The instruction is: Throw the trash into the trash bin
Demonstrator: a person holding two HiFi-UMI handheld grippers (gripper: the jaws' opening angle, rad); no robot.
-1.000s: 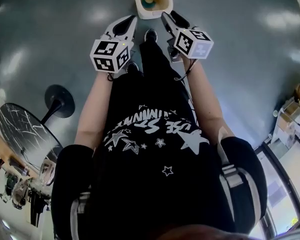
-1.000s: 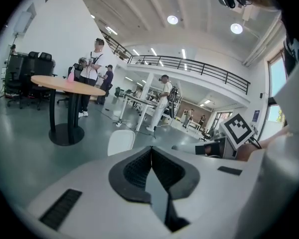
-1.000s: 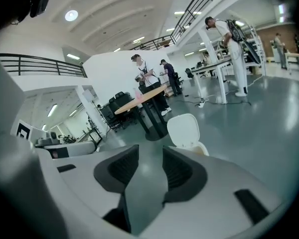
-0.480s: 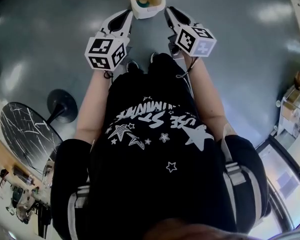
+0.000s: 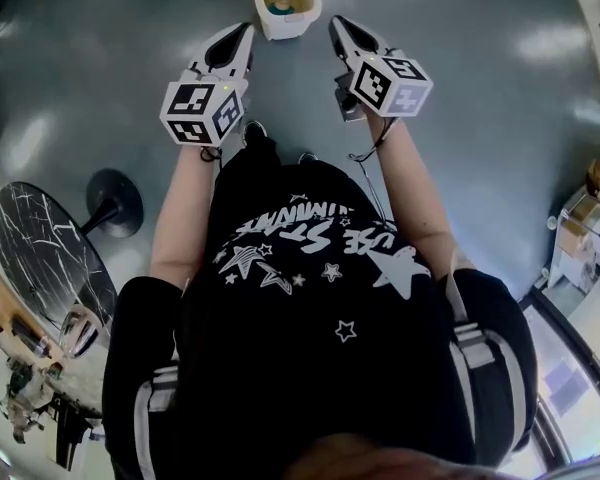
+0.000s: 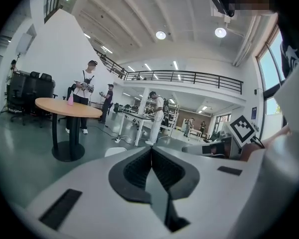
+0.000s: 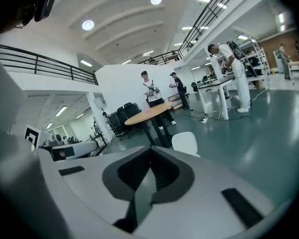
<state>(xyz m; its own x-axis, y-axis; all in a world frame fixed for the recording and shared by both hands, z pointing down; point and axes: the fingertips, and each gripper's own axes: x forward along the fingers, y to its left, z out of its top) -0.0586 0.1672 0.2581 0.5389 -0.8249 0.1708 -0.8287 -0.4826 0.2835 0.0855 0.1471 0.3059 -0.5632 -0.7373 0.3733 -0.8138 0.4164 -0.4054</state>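
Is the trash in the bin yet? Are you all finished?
It looks nearly finished. Done: trash lies inside the bin. In hand: nothing; the left gripper and right gripper are both shut and empty. Left: no other trash shows on the floor near the bin, so probably nothing.
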